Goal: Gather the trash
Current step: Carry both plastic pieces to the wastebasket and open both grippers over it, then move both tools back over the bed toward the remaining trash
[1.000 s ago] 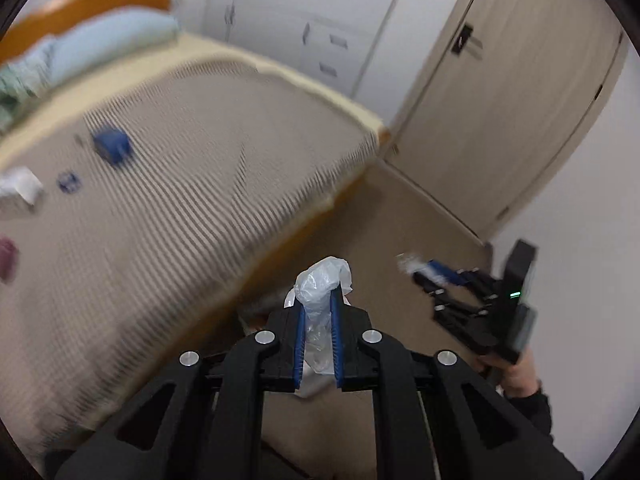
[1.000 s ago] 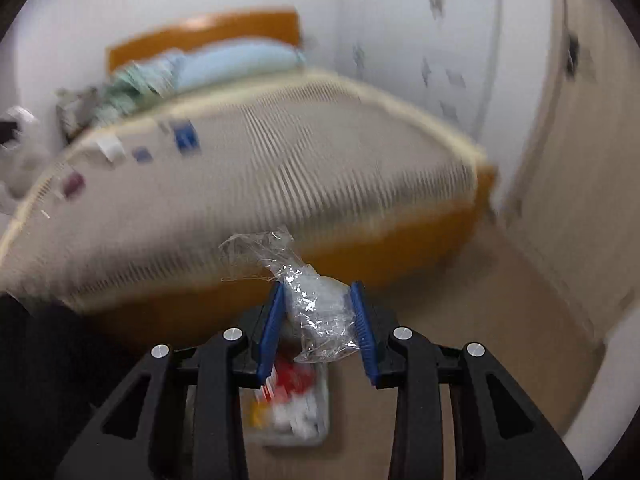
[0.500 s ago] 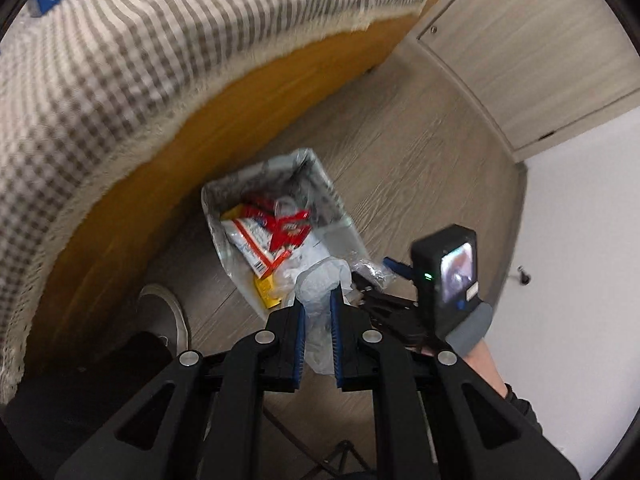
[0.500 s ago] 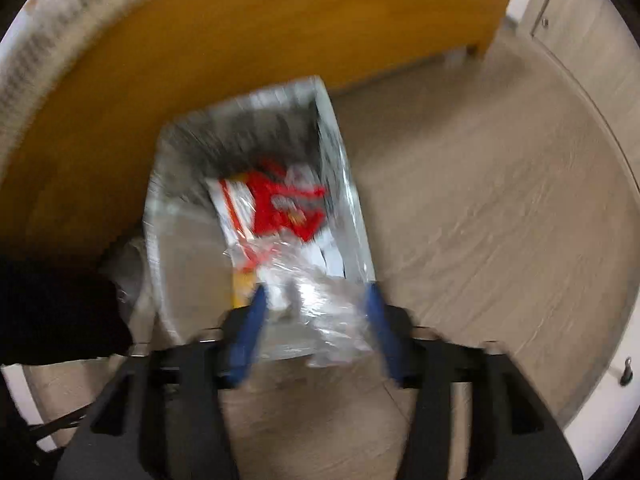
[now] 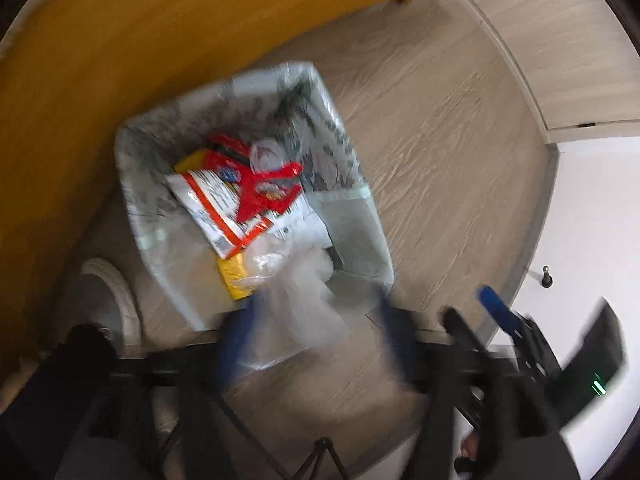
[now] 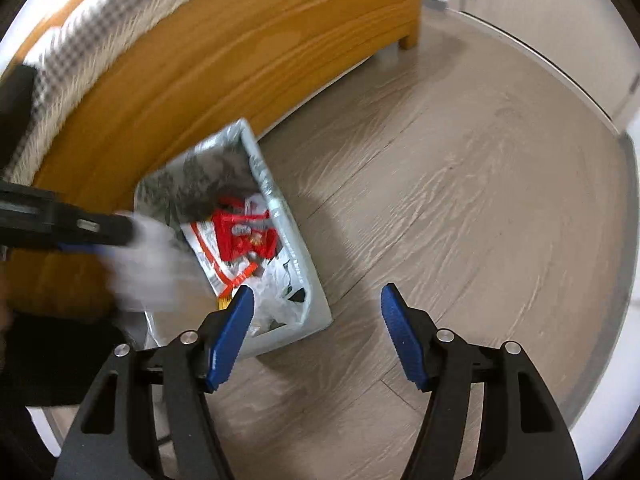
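Observation:
A lined bin [image 5: 136, 216] stands on the floor against the bed, holding a red snack wrapper [image 5: 260, 188] and other packets. My left gripper [image 5: 316, 340] hovers blurred over its near edge. Its jaws are opening, and a crumpled clear plastic bag [image 5: 296, 312] hangs loose between them. In the right wrist view the same bin [image 6: 298, 256] and red wrapper [image 6: 244, 236] lie ahead to the left, with the left gripper [image 6: 80, 228] and its white blur of plastic bag [image 6: 148, 268] above them. My right gripper [image 6: 316, 332] stands open over the bin's near corner, nothing between its fingers.
The orange wooden bed frame [image 6: 200, 68] runs behind the bin, with a checked blanket [image 6: 100, 28] on top. A pale shoe [image 5: 116, 292] sits left of the bin. Wood-look floor [image 6: 460, 220] spreads to the right as far as a door [image 5: 560, 40].
Both grippers dropped from bed height to just over the bin. The right let its clear wrapper go into the bin. The left jaws have sprung apart around the plastic bag.

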Demonstrator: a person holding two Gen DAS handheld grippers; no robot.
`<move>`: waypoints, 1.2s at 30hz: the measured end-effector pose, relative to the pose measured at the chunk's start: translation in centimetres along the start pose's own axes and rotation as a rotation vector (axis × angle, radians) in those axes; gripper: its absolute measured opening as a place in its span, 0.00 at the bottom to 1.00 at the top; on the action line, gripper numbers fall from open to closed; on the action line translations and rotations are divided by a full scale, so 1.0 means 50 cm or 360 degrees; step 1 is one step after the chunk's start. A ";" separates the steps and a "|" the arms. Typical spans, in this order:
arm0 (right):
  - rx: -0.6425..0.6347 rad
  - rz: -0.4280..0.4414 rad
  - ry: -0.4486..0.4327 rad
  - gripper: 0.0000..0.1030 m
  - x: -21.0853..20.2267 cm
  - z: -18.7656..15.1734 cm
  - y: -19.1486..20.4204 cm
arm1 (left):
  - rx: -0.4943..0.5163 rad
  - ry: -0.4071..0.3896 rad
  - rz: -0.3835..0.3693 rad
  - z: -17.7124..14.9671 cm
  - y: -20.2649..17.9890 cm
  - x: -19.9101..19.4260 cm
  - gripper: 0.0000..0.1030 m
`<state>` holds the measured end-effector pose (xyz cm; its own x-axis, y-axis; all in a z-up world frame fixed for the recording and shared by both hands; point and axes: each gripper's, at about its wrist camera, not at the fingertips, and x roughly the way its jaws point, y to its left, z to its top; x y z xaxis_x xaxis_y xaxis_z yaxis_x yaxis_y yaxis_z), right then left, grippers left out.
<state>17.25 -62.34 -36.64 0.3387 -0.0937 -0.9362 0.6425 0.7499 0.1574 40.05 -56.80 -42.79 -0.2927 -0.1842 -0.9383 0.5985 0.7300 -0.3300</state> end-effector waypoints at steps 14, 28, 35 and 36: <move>0.0045 0.0037 -0.0001 0.62 -0.028 -0.024 0.018 | -0.0034 -0.0324 0.0125 -0.040 0.031 -0.090 0.74; -0.0180 -0.0009 -0.0303 0.62 -0.269 0.051 0.138 | 0.0111 -0.1042 0.0176 -0.186 0.085 -0.558 0.74; -0.0298 -0.0027 -0.0666 0.71 -0.448 0.094 0.255 | 0.0039 -0.1456 0.0323 -0.350 0.203 -0.760 0.85; -0.0312 -0.0010 -0.0703 0.71 -0.470 0.101 0.276 | 0.0021 -0.1477 0.0339 -0.365 0.222 -0.775 0.85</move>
<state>21.62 -53.11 -10.89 0.6220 -0.3357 -0.7075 0.5180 0.8539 0.0503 44.44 -29.57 -8.21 0.5293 -0.5013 -0.6845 0.5807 0.8022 -0.1384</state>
